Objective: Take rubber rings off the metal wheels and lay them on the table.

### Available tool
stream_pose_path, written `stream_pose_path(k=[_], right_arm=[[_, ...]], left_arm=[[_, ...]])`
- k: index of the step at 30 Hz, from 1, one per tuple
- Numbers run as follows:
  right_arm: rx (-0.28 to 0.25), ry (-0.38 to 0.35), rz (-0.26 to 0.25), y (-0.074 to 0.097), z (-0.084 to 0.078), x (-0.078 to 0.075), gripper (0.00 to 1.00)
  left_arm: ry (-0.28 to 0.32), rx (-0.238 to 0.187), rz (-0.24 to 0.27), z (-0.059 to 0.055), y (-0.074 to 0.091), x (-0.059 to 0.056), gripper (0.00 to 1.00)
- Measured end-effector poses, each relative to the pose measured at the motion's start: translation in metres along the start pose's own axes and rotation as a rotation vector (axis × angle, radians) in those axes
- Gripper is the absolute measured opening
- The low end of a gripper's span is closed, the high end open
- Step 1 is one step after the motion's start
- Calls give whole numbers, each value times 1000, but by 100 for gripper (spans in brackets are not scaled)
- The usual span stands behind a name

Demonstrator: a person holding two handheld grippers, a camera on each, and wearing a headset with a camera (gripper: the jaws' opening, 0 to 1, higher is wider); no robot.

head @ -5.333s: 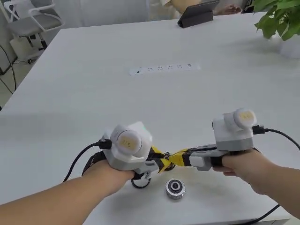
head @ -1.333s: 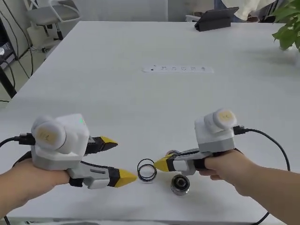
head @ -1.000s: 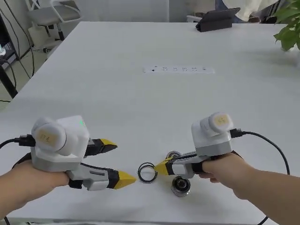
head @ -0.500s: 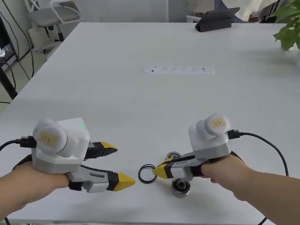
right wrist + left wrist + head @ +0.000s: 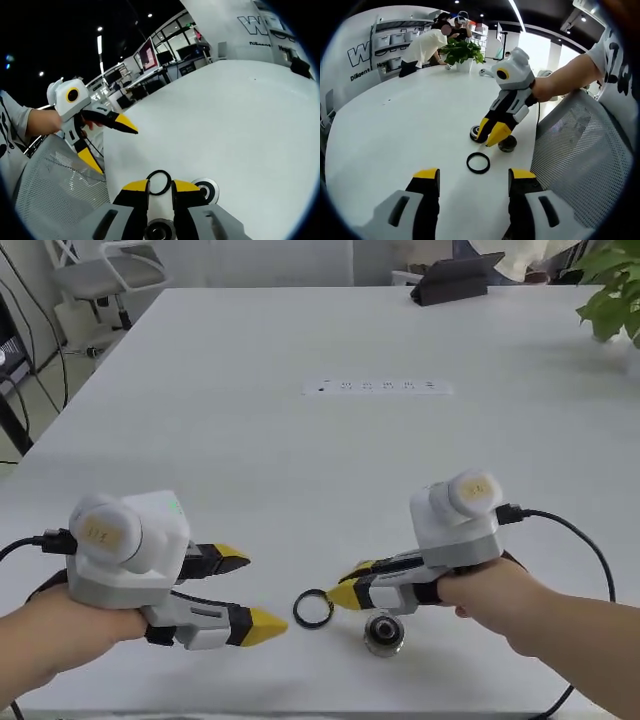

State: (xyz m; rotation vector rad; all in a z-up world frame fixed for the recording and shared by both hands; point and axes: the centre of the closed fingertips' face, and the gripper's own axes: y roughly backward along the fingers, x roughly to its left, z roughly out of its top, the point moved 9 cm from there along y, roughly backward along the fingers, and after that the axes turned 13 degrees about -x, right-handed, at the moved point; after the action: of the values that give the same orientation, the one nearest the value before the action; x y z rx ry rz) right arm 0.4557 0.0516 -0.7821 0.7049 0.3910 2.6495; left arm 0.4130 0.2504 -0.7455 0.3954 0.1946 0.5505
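A black rubber ring (image 5: pixel 313 608) lies flat on the white table (image 5: pixel 300 460), free of both grippers. My right gripper (image 5: pixel 350 583) points left at it, its yellow tips just short of the ring and a narrow gap apart, with nothing between them. A metal wheel (image 5: pixel 383 632) sits below that gripper. In the right gripper view the ring (image 5: pixel 159 181) lies just past the jaws, with one wheel (image 5: pixel 206 189) beside it and another wheel (image 5: pixel 160 230) under them. My left gripper (image 5: pixel 250 590) is wide open left of the ring (image 5: pixel 478 163).
A power strip (image 5: pixel 378 386) lies mid-table. At the far end stand a tablet (image 5: pixel 455 280) and a plant (image 5: pixel 610 290). An office chair (image 5: pixel 95 280) is off the far left corner. The table's near edge runs just below the grippers. A mesh chair back (image 5: pixel 570 150) is close.
A second ago the ring stood upright at the right gripper's tips; now it lies flat on the table and that gripper has drawn slightly right. The left gripper stays open in place.
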Motion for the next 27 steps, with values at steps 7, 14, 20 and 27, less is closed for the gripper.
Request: stream_pose_path(k=[7,14,20,27], right_arm=[[-40,-11,-27,14,5,-9,16],[-79,-29,-66,29,7,-20,16],[-105,-38,-90,40,7,-27,16],[-121,-32,-114,52,5,-32,17]], left_arm=[[0,3,-5,2,-5,0,50],[-4,3,-6,6,-10,3,47],[-12,-3,-4,11,-15,7,44],[-31,-7,-16,18,-26,9,42]])
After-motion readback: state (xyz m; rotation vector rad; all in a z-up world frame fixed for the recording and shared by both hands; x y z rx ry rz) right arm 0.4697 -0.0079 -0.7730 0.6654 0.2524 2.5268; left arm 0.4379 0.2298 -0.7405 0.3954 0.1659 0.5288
